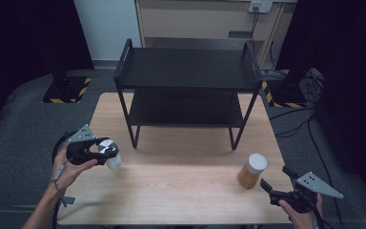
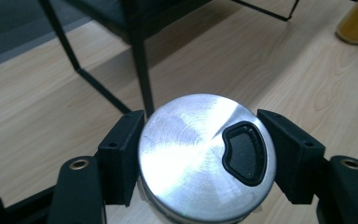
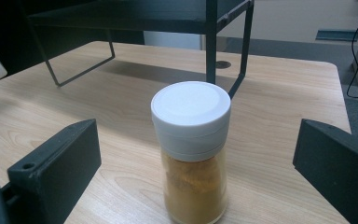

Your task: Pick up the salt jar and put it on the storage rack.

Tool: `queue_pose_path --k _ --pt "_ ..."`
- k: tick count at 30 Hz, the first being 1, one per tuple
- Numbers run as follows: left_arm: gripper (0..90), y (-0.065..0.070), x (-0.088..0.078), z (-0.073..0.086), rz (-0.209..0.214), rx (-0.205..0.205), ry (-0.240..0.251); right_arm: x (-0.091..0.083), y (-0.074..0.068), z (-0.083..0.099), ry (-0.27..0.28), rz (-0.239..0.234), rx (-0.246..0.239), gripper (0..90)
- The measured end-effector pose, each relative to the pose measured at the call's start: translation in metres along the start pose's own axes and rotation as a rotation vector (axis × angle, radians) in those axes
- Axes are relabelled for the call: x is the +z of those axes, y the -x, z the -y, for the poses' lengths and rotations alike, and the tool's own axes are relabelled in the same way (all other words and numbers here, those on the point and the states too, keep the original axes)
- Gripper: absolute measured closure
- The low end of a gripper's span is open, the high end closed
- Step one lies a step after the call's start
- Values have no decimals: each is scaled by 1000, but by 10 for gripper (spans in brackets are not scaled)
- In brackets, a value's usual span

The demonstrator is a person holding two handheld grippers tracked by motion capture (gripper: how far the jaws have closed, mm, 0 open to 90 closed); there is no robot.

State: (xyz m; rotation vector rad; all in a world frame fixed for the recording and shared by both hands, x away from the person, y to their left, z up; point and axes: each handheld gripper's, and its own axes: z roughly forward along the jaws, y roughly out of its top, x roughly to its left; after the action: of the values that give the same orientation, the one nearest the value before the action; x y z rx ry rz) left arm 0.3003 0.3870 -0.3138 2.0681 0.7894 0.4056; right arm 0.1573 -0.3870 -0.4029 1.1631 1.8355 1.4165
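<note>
My left gripper (image 1: 106,153) pinches a silver-lidded shaker (image 2: 207,156) by its cap, lifted off the table (image 1: 181,191) over the near left part, not far from the left edge. The black rack (image 1: 186,76) stands at the far side, its near left leg just beyond the shaker. My right gripper (image 1: 272,183) is spread wide near the right edge, the spice jar (image 3: 192,149) standing between the jaws, untouched. Bare wood lies between my hands.

Silver-lidded jar (image 2: 207,157) between black jaws
</note>
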Motion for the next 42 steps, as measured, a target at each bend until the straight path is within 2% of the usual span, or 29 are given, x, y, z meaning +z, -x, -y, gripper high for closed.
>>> queue_pose_path --k 4,10,12,15,19,24,31,37,42 --pt "334 5 -3 -19 46 24 11 0 0 0 0 -3 -1 12" --pt "334 4 -5 -52 142 61 19 0 0 0 -1 -2 -2 12" --pt "334 7 -6 -65 159 93 11 0 0 0 0 -2 -3 12" --pt "334 9 -6 -83 192 117 1 0 0 0 1 -2 -2 12" --pt "334 10 -6 -107 224 137 -14 0 0 0 1 -3 -4 12" --pt "335 7 -8 -132 274 154 1 0 0 0 -3 -4 -4 13" --pt "334 7 -14 -168 325 188 12 0 1 0 0 -6 1 12" --pt "334 11 -21 -192 323 207 14 0 1 1 5 -7 5 12" --pt "334 14 -27 -214 318 230 -6 1 2 1 3 -9 9 12"
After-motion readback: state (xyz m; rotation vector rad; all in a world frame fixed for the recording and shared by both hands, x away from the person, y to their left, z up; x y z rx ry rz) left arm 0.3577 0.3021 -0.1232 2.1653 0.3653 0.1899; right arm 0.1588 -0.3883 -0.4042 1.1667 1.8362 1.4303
